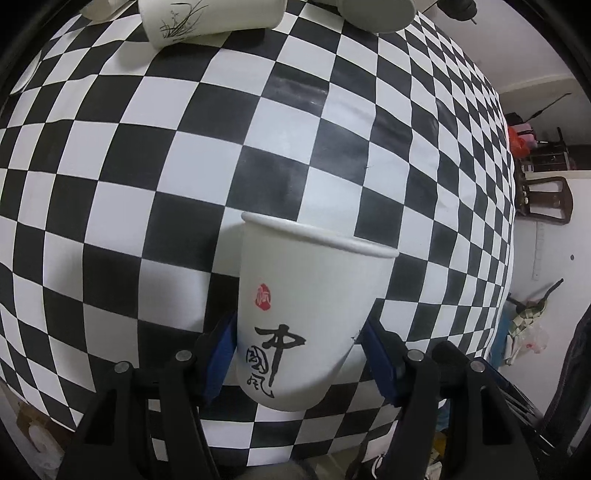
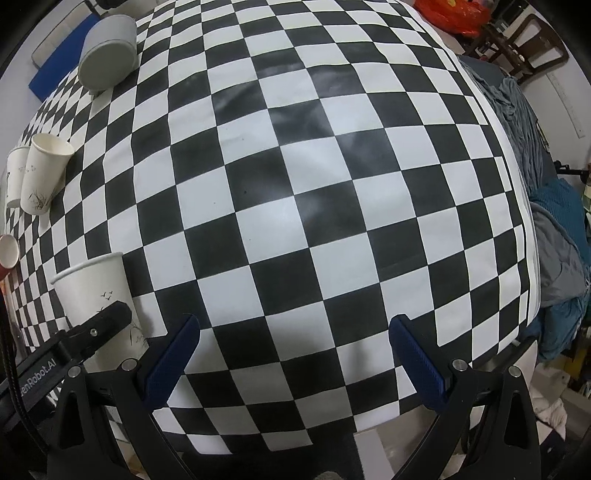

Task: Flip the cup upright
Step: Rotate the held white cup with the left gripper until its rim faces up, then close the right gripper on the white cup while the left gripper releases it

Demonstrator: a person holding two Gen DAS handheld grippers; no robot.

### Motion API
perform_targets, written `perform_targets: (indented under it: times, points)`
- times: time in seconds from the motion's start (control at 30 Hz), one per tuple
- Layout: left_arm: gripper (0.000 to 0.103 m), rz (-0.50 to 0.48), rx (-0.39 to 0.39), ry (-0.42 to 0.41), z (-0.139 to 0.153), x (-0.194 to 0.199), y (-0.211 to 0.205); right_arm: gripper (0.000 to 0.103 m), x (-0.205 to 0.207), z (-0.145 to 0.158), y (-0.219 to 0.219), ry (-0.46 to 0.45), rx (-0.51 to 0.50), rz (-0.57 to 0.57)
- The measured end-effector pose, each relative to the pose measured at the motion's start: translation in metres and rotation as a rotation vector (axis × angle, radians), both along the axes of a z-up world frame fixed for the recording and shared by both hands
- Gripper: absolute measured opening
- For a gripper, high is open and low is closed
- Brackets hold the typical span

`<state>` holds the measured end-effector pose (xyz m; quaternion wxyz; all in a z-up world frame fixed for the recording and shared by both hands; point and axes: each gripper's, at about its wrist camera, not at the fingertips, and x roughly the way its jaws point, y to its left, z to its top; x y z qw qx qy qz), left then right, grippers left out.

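Observation:
A white paper cup with black calligraphy and a red seal sits between the blue pads of my left gripper. The jaws are shut on its lower body, its rim up and tilted slightly right, above the checkered tablecloth. The same cup shows at the lower left of the right wrist view, held by the other gripper's black finger. My right gripper is open and empty over the cloth near the front edge.
Two upright paper cups stand at the left, a grey bowl-like cup lies on its side at the far left corner. A plant-print cup lies at the far edge. Blankets and chairs lie beyond the table's right edge.

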<state>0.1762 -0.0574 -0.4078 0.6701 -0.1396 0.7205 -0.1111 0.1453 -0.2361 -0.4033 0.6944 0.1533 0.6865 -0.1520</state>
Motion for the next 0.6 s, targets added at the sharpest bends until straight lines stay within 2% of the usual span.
perform_targets:
  times: [0.1,0.17,0.3,0.4,0.47,0.53,0.6]
  points:
    - [0.064,-0.019,0.011,0.013,-0.003,0.001,-0.003,0.103,0.004,0.000,-0.012,-0.009,0.011,0.005]
    - [0.081,-0.030,0.024,0.003,-0.001,0.001,-0.005,0.103,0.003,0.000,-0.014,-0.019,0.031,0.016]
    - [0.085,-0.051,0.035,-0.056,0.013,-0.001,-0.006,0.103,0.000,0.005,-0.022,-0.037,0.043,0.025]
    - [0.091,-0.067,0.039,-0.158,0.034,-0.001,-0.002,0.103,-0.001,0.015,-0.027,-0.057,0.046,0.027]
    - [0.096,-0.077,0.056,-0.259,0.053,0.000,0.004,0.103,-0.004,0.022,-0.028,-0.070,0.055,0.028]
    - [0.102,-0.099,0.106,-0.370,0.074,-0.002,0.012,0.103,-0.006,0.030,-0.027,-0.081,0.061,0.037]
    - [0.102,-0.120,0.176,-0.459,0.089,-0.004,0.022,0.103,-0.007,0.037,-0.022,-0.091,0.080,0.050]
